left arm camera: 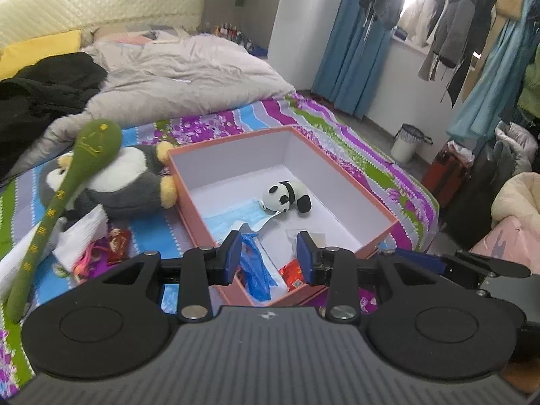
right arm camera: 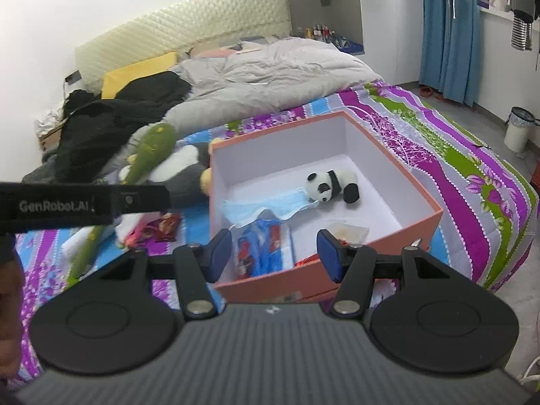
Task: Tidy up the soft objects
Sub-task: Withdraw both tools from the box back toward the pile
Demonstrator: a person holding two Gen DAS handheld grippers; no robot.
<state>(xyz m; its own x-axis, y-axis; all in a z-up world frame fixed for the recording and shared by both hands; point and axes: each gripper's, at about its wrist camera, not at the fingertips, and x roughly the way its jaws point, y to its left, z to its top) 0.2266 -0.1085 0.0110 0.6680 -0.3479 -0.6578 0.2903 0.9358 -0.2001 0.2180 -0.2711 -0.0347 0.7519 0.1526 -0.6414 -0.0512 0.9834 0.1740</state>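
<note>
An open orange box (left arm camera: pixel 233 136) with white walls sits on the striped bedsheet. Inside it lie a small panda plush (left arm camera: pixel 287 195), a blue face mask (left arm camera: pixel 236 217), a blue plastic bag (left arm camera: pixel 256 270) and a red packet (left arm camera: pixel 292 271). My left gripper (left arm camera: pixel 269 253) hovers open over the box's near corner, empty. My right gripper (right arm camera: pixel 275 253) is also open and empty, above the box's (right arm camera: pixel 280 125) near edge, panda (right arm camera: pixel 332 185) beyond. Left of the box lie a penguin plush (left arm camera: pixel 128 182) and a long green plush stick (left arm camera: pixel 64 195).
A white cloth (left arm camera: pixel 81 236) and a red pouch (left arm camera: pixel 118 244) lie near the stick. A grey quilt (left arm camera: pixel 189 71), black clothes (left arm camera: pixel 44 91) and a yellow pillow (left arm camera: pixel 40 50) fill the bed's far end. A white bin (left arm camera: pixel 406 143) and hanging clothes (left arm camera: pixel 455 27) stand right.
</note>
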